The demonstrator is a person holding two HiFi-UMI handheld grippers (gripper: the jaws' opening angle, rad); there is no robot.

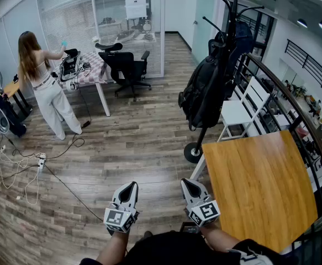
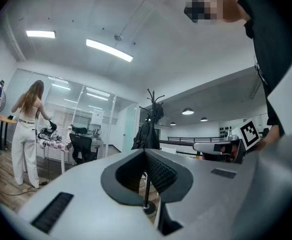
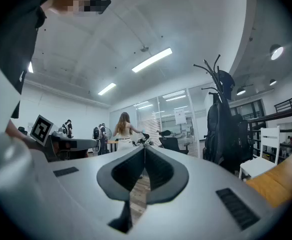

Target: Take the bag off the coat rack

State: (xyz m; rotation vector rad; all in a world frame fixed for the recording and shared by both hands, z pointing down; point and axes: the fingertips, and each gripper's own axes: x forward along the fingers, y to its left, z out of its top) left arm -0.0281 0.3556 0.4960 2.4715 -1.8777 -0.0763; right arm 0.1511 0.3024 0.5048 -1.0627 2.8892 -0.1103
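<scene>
Both grippers are empty and idle. The left gripper (image 1: 129, 186) has its fingers (image 2: 161, 175) pressed together with nothing between them, and the fingers (image 3: 158, 170) of the right gripper (image 1: 189, 183) are likewise closed on nothing. Both are held level at the near edge of the scene, side by side over the wooden floor (image 1: 133, 142). The bag (image 1: 205, 90), a black backpack, hangs on the coat rack (image 1: 233, 10), far from both grippers and to their right; neither touches it or is near it. Its long axis runs vertically, close alongside the rack's pole, with the top end up among the hooks. Which hook carries the strap cannot be made out. A second dark item (image 1: 242, 37) hangs higher on the rack, on the far right side. The right gripper is the nearer of the two, and the rack shows right of centre in both gripper views. The near left corner of the counter (image 1: 260, 186) lies close by the rack's base (image 1: 194, 152), just right of the direct line of approach. Assessment: the coming move is a reach forward, rightward and upward — best led by the right gripper — with fingers parted before contact, and the strap probably needs lifting clear of its hook.
</scene>
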